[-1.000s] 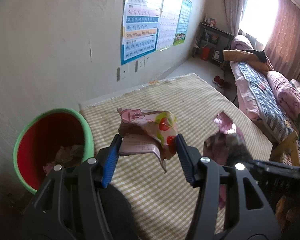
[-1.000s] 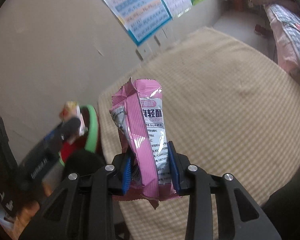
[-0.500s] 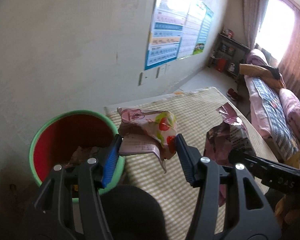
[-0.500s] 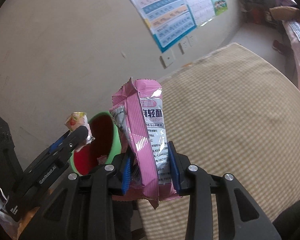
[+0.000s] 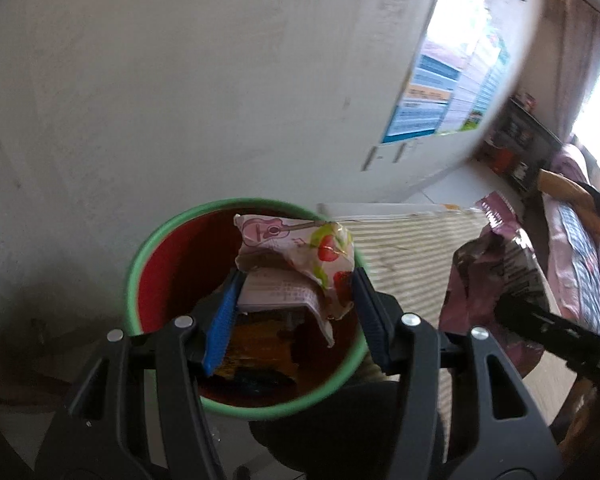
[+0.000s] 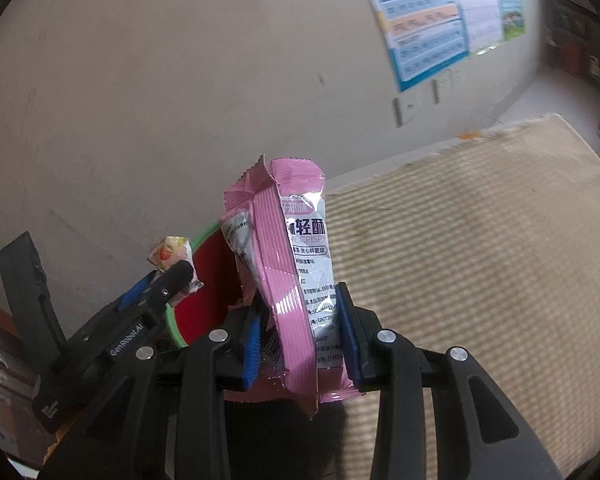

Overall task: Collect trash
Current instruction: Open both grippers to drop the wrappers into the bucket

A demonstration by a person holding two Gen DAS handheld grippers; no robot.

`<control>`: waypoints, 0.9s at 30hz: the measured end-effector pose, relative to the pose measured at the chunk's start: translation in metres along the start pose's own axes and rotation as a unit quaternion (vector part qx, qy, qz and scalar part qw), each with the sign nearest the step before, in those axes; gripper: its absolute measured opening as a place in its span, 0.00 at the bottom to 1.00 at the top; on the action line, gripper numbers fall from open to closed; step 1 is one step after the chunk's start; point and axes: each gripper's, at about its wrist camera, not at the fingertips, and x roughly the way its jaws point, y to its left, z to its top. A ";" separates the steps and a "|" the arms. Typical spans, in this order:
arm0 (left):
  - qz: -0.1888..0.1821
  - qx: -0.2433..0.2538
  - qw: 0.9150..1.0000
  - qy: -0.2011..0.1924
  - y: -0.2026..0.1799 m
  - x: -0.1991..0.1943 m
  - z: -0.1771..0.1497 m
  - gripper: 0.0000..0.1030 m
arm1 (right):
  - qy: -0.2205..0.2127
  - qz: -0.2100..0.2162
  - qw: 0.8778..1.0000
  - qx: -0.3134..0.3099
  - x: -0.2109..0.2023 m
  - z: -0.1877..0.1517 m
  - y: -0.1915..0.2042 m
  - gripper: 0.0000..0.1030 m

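Observation:
My left gripper (image 5: 294,302) is shut on a crumpled strawberry-print wrapper (image 5: 300,252) and hangs right over the mouth of the red bin with a green rim (image 5: 140,256). Other litter lies at the bin's bottom. My right gripper (image 6: 298,330) is shut on an upright pink snack packet (image 6: 296,264). The same packet (image 5: 496,276) shows to the right of the bin in the left wrist view. In the right wrist view the bin (image 6: 204,280) sits left of the packet, with the left gripper (image 6: 156,292) and its wrapper (image 6: 170,254) over it.
The bin stands against a pale wall (image 5: 180,80) at the corner of a checked beige mat (image 6: 480,240). Posters (image 5: 440,92) and wall sockets (image 6: 416,104) are further along the wall. A bed with pink bedding (image 5: 580,264) lies at the far right.
Both grippers have swung left towards the wall and bin, each keeping its wrapper. The left gripper went from beside the bin to directly above its opening; the right one has drawn nearer the bin.

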 end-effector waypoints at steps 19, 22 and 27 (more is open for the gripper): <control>0.030 -0.041 0.998 0.031 0.049 0.029 -0.005 0.52 | 0.030 0.000 0.998 -0.054 0.064 0.027 0.048 0.34; 0.032 -0.042 0.998 0.033 0.051 0.032 -0.004 0.52 | 0.030 -0.001 0.998 -0.061 0.064 0.025 0.051 0.34; 0.035 -0.039 0.998 0.035 0.048 0.036 -0.001 0.53 | 0.027 0.003 0.998 -0.062 0.064 0.024 0.052 0.35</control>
